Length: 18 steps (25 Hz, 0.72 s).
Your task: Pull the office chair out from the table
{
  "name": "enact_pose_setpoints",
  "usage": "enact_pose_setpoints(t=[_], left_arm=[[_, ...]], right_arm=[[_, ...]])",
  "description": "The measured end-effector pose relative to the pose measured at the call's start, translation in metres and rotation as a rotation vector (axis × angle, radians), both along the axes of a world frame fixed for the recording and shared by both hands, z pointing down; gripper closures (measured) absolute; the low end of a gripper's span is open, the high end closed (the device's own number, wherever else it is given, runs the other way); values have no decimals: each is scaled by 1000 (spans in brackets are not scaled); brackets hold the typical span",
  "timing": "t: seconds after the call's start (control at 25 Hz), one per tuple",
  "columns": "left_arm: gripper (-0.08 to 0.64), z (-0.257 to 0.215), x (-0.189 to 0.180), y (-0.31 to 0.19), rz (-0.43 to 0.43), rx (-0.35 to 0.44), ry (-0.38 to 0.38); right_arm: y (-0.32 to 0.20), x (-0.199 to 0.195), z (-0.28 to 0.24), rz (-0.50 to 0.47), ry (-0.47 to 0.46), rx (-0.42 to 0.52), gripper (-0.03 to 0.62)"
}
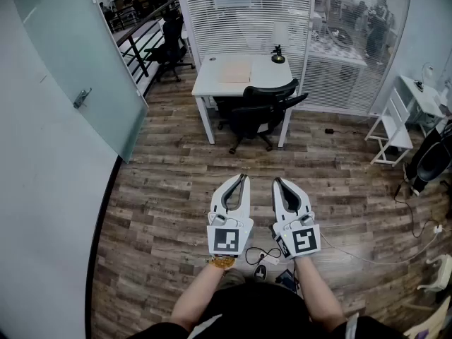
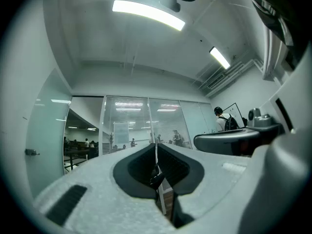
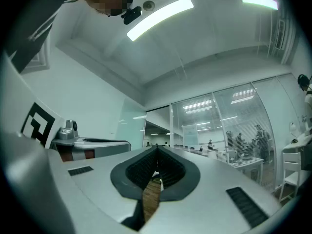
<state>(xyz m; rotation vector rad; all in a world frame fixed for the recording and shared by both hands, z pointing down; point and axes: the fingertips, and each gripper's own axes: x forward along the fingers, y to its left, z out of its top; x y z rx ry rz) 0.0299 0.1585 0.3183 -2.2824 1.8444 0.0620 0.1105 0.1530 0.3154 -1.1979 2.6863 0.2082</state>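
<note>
A black office chair (image 1: pixel 261 111) stands pushed against the near side of a white table (image 1: pixel 212 76) at the far end of the room, in the head view. Both grippers are held out side by side well short of it, over the wooden floor. The left gripper (image 1: pixel 244 177) is shut with nothing between its tips, and so is the right gripper (image 1: pixel 277 180). In the left gripper view the left gripper (image 2: pixel 156 145) points level toward the glass wall; the right gripper (image 3: pixel 157 149) looks the same way in its own view. The chair is barely seen through each jaw gap.
A frosted glass door (image 1: pixel 78 69) with a handle stands at the left. Blinds and a glass partition (image 1: pixel 247 13) back the table, which carries a small lamp (image 1: pixel 278 55) and papers. A white shelf rack (image 1: pixel 392 129) and cables (image 1: pixel 409 224) lie at the right.
</note>
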Motion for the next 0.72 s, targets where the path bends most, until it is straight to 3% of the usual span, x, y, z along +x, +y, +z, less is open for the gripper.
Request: enact_pose_setpoints(t=[0.2,0.4,0.6,0.72], left_arm=[[532,1,25,-22,9,29,-71],[532,12,29,-51,19,0,-23],[532,16,25,-98,50,27,-35],[532,23,15,-130,59,0,-11]], right_arm=[[-20,16,11,-26,22,1,589],[-50,19,16,-23,30,-1,589],[-96,15,26,5,46,-11,589],[-127,6,31,22,55,-23,589]])
